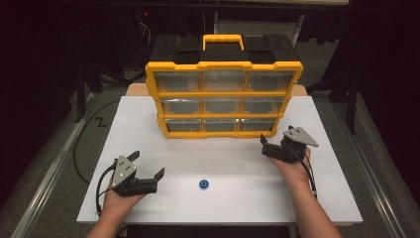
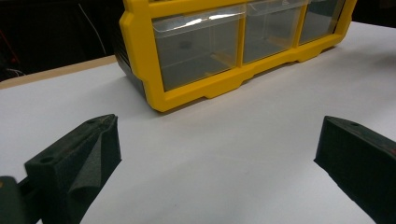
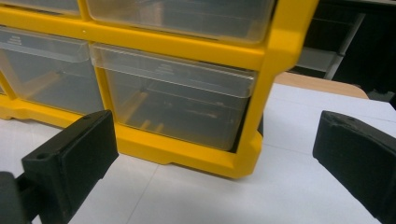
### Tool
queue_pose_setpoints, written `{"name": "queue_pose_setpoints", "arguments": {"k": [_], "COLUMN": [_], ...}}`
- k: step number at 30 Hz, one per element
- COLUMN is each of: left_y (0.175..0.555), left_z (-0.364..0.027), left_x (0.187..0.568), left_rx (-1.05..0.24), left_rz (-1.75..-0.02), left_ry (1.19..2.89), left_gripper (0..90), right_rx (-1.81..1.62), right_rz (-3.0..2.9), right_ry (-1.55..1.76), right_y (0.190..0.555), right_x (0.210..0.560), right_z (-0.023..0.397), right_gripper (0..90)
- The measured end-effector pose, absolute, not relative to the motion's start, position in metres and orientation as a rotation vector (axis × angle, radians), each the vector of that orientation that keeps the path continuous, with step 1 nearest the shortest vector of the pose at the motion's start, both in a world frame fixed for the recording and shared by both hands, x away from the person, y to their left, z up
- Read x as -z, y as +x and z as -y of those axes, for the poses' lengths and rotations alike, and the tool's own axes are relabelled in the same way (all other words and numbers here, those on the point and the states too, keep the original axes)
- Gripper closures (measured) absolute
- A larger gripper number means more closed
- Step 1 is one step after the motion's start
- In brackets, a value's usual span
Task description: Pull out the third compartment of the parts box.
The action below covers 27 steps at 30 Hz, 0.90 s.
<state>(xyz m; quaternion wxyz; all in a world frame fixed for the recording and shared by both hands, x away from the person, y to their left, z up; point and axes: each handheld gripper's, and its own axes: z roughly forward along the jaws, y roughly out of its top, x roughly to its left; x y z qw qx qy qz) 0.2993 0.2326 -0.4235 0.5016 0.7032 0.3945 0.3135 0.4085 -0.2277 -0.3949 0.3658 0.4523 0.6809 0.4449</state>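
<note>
High view: blue wheel (image 1: 203, 184) right of left tool (image 1: 148, 171).

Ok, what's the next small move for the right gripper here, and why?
Probably ease the right gripper forward to the bottom-right drawer of the yellow organizer. Its jaws are wide open, empty, and already face that shut drawer.

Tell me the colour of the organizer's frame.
Yellow; the organizer frame shows best in the high view.

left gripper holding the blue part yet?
No. The left gripper is open and empty, and the blue part lies apart from it on the table.
</note>
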Motion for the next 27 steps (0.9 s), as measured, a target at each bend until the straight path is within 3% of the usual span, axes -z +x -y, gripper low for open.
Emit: {"name": "queue_pose_setpoints", "arguments": {"k": [27], "left_y": [0.295], "left_z": [-0.226], "left_x": [0.423], "left_rx": [-0.781], "left_rz": [-0.971], "left_ry": [1.67], "left_gripper": [0.3], "right_rx": [-1.078], "right_rz": [-1.79], "right_ry": [1.096], "right_y": [0.372], "right_x": [0.413], "right_z": [0.258], "right_gripper": [1.1]}}
